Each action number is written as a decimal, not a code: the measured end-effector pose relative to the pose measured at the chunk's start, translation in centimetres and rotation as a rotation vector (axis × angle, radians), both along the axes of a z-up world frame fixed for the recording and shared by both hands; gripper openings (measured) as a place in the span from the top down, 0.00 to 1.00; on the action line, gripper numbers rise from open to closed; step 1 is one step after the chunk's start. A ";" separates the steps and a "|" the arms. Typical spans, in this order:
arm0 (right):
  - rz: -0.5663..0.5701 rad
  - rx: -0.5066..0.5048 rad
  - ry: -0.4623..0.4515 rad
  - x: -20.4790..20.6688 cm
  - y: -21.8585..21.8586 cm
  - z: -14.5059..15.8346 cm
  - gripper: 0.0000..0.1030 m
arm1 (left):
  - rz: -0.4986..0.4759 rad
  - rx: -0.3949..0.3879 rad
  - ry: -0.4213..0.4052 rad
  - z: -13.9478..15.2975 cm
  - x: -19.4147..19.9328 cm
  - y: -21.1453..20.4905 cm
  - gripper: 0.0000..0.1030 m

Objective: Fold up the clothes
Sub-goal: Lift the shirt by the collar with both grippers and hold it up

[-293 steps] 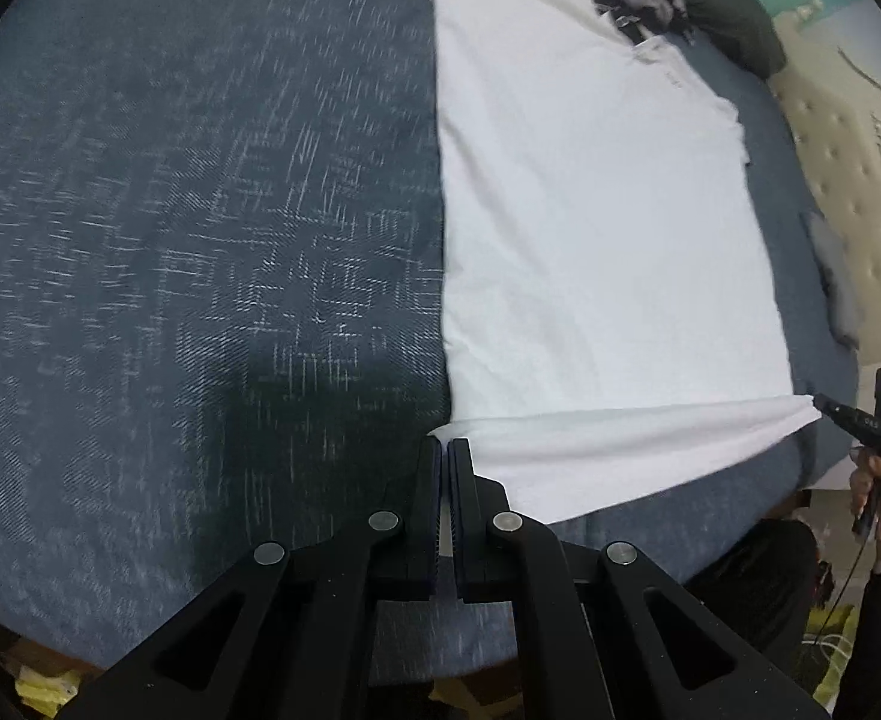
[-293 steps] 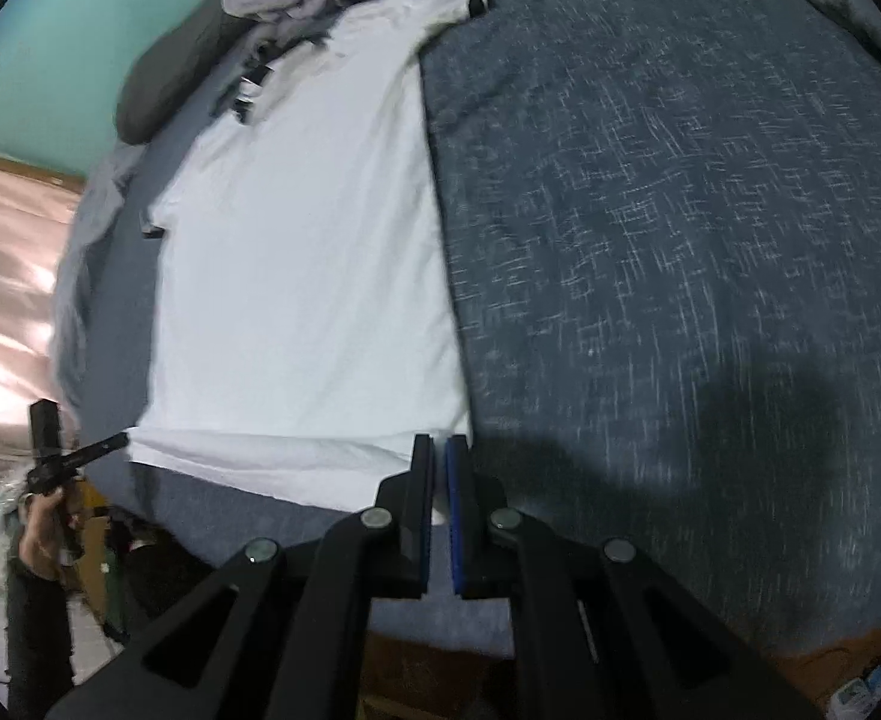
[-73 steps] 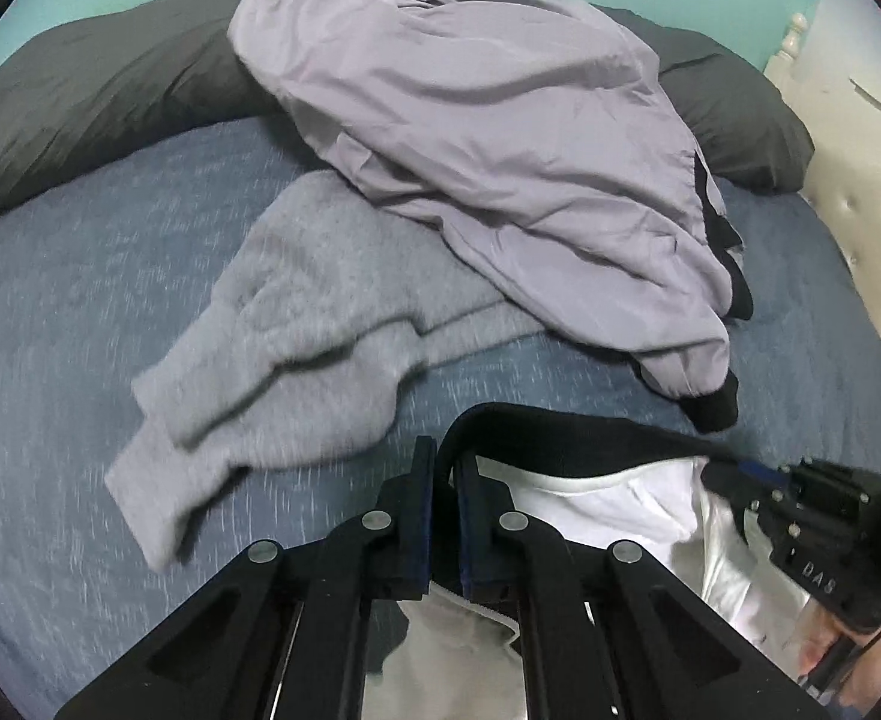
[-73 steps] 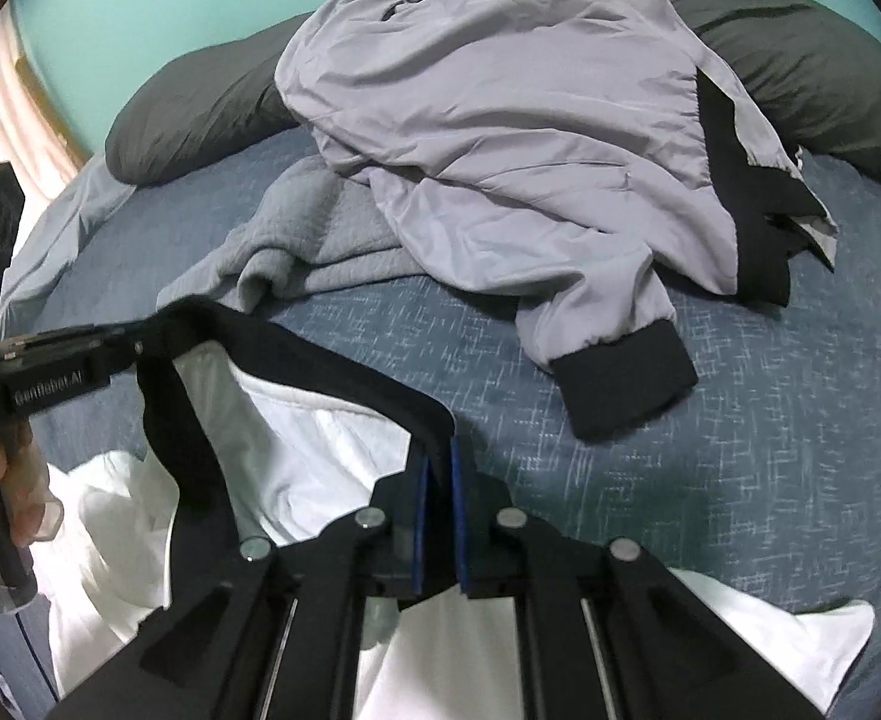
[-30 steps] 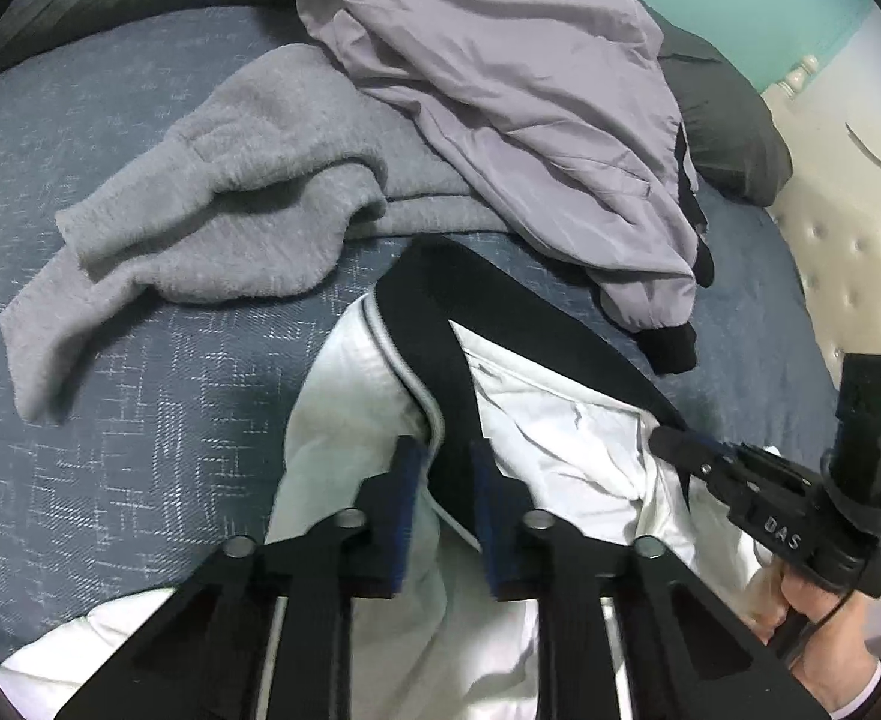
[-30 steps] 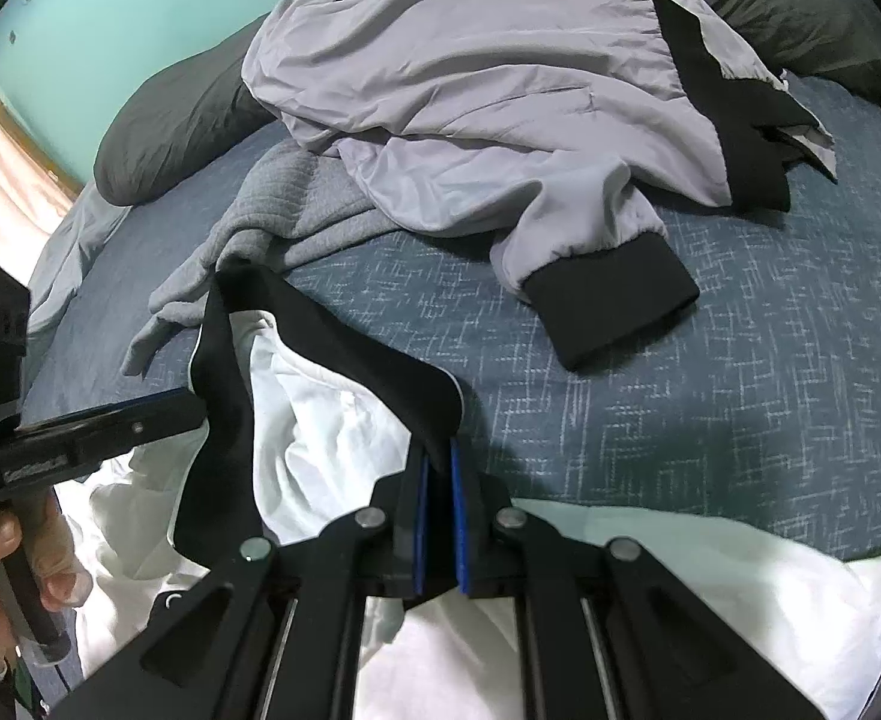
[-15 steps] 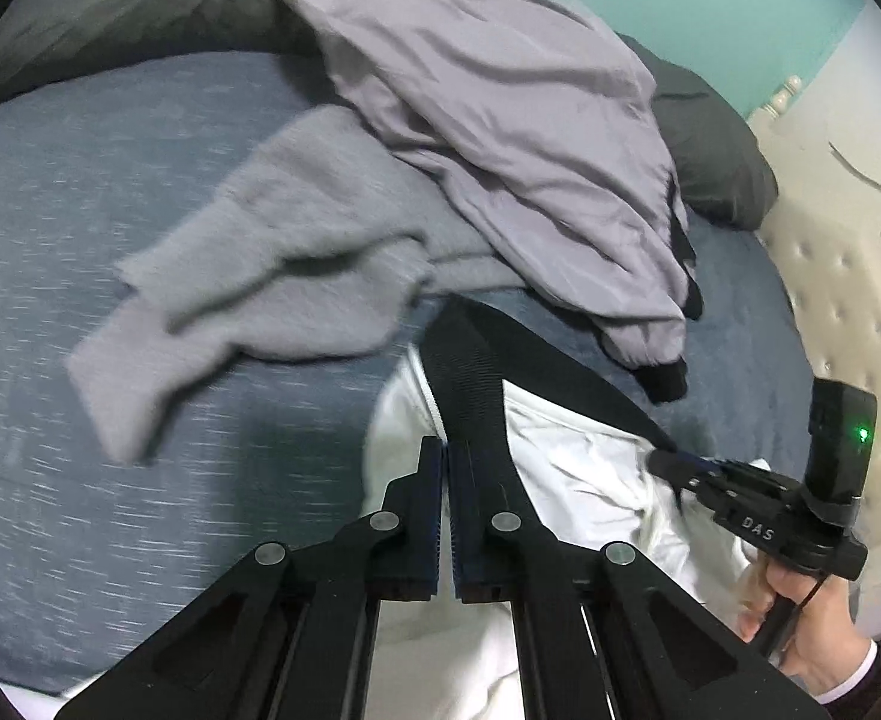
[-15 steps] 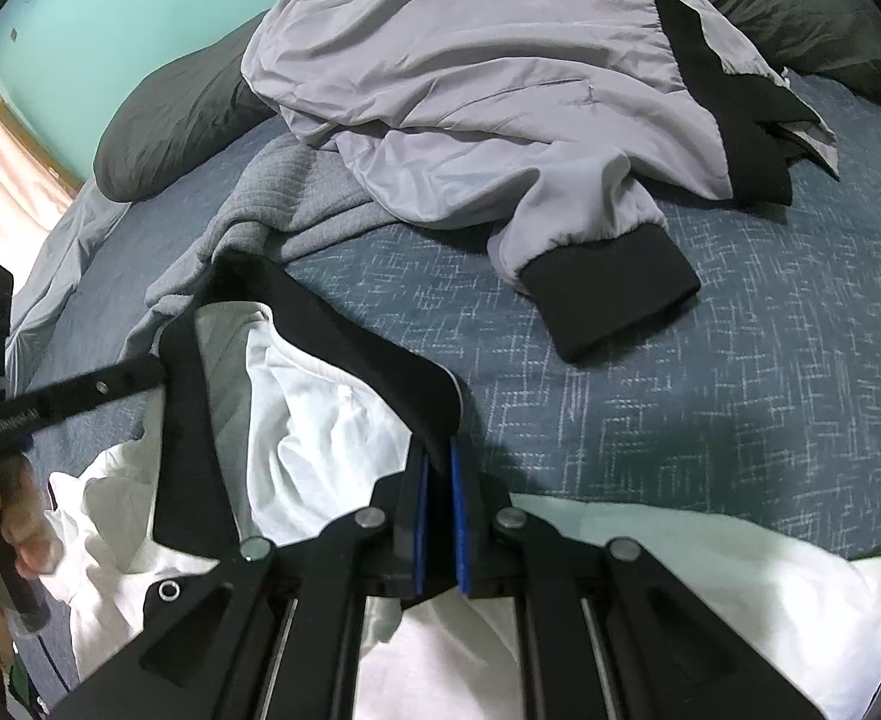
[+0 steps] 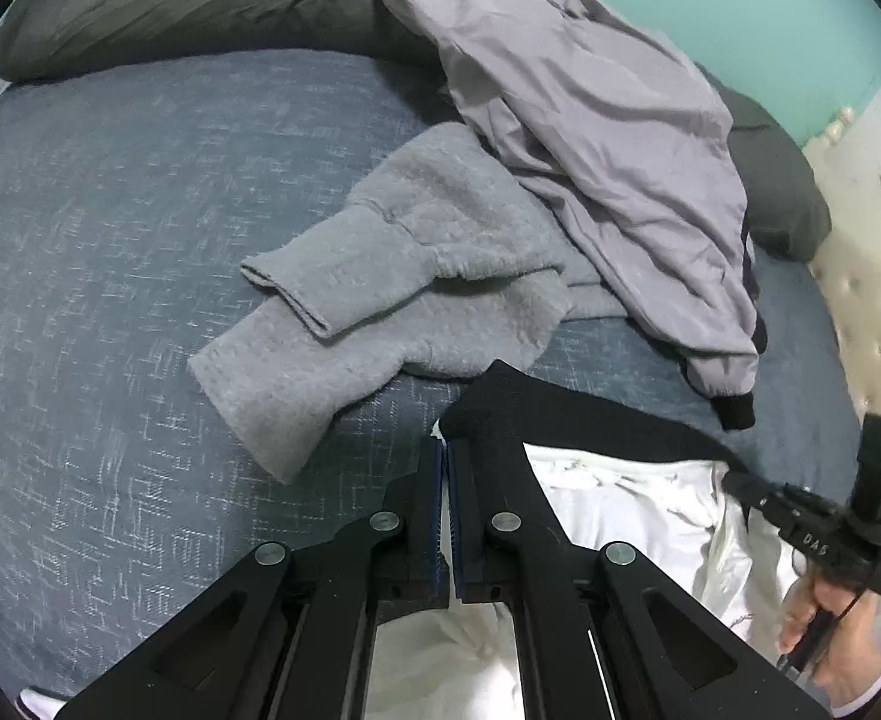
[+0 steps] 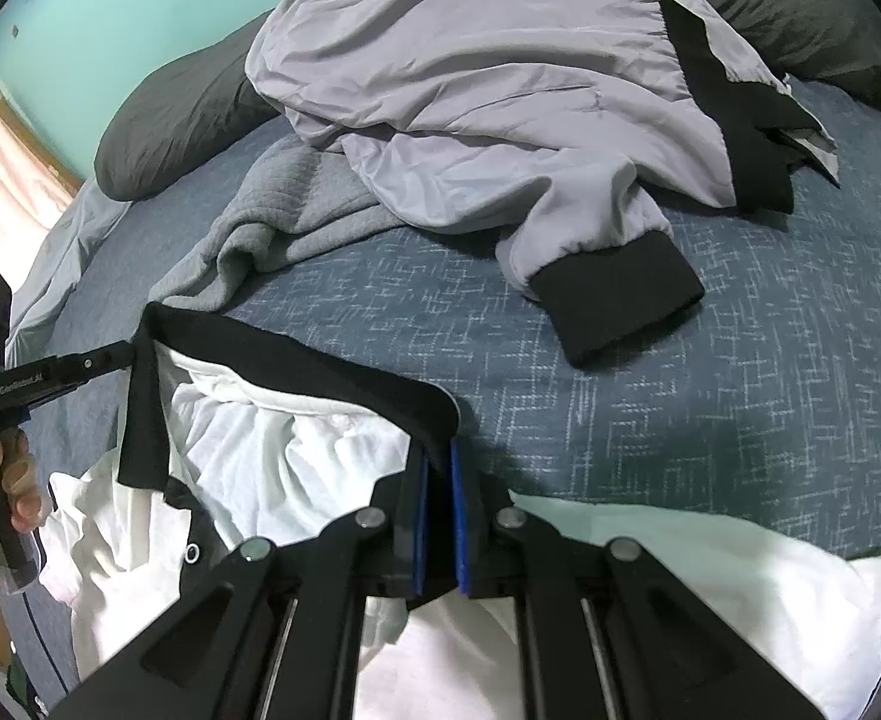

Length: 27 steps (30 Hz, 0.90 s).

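A white polo shirt [image 10: 680,594] with a black collar [image 10: 296,360] lies bunched on the blue bedspread [image 9: 110,300]. My right gripper [image 10: 438,450] is shut on the collar's right end. My left gripper [image 9: 445,447] is shut on the collar's other corner, where a sliver of white fabric shows at the pads. The collar [image 9: 590,420] runs taut between the two, and the white shirt [image 9: 626,510] sags below it. Each gripper shows in the other's view: the left gripper [image 10: 125,354] at the left edge, the right gripper [image 9: 737,483] at the right, each held by a hand.
A grey fleece sweater [image 9: 392,300] lies just beyond the collar. A lilac-grey jacket [image 10: 500,60] with black cuffs is heaped behind it. Dark pillows [image 9: 170,6] line the back, and a beige tufted headboard [image 9: 878,312] stands at the right. Bare bedspread stretches to the left.
My left gripper, open around the collar a second ago, has shut on its corner and drawn it leftwards, pulling the collar straight. The right gripper has kept its place and its grip.
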State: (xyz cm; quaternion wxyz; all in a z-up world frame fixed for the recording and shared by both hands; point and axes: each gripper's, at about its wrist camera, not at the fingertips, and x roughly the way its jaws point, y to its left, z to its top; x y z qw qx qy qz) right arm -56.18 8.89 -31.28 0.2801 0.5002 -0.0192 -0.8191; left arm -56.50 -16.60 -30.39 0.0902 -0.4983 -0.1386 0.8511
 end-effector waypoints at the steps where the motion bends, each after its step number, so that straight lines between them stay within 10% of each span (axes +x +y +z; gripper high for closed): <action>1: 0.003 -0.006 -0.003 -0.1 -0.1 0.1 0.93 | 0.001 0.005 -0.012 -0.1 0.0 -0.1 0.97; 10: 0.030 -0.052 -0.025 0.4 0.1 0.6 0.69 | 0.054 -0.006 -0.009 0.4 1.0 -0.9 0.82; 27: 0.044 0.037 0.074 0.5 -1.5 1.9 0.69 | 0.074 -0.177 -0.004 0.4 -1.4 3.1 0.63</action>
